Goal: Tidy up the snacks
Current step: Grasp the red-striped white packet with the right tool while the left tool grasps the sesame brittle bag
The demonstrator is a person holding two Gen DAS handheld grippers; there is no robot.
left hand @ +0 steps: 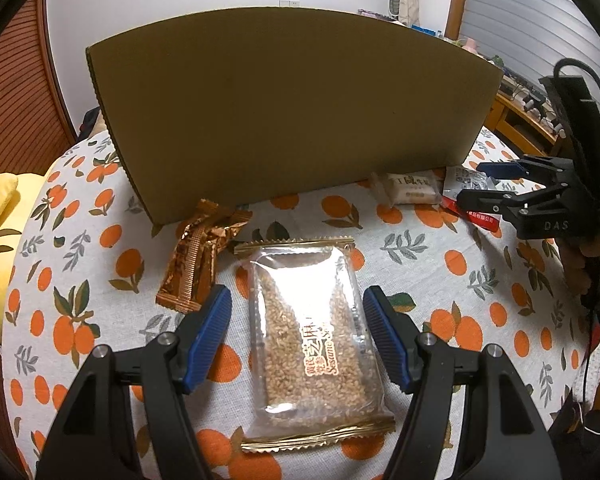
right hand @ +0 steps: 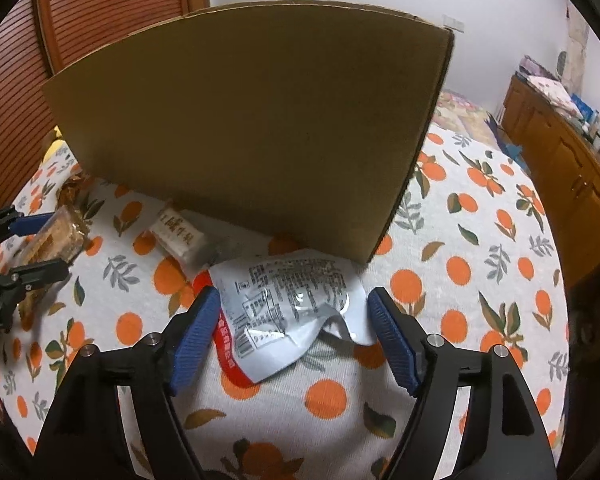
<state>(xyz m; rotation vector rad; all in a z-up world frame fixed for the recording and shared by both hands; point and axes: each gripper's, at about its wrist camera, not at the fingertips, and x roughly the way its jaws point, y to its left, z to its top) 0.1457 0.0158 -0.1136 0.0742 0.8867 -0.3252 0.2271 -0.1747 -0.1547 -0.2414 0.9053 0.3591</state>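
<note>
Count on the orange-print tablecloth (left hand: 440,280): one cardboard box (left hand: 292,108), four snack packs. Sesame bar pack (left hand: 314,344) lies between the spread jaws of the left gripper (left hand: 296,332), untouched by either pad. Copper foil wrapper (left hand: 198,260) sits just left of it, near the box. White nougat pack (right hand: 180,236) lies at the box foot. Right gripper (right hand: 290,336) jaws apart, straddling the crumpled white-and-red packet (right hand: 284,308). Only the right view shows the wooden cabinet (right hand: 572,168).

Clear sesame bar pack (left hand: 314,344) flat, crumpled bronze wrapper (left hand: 198,258) beside, white nougat (left hand: 410,189), possibly torn pouch (right hand: 296,304)
</note>
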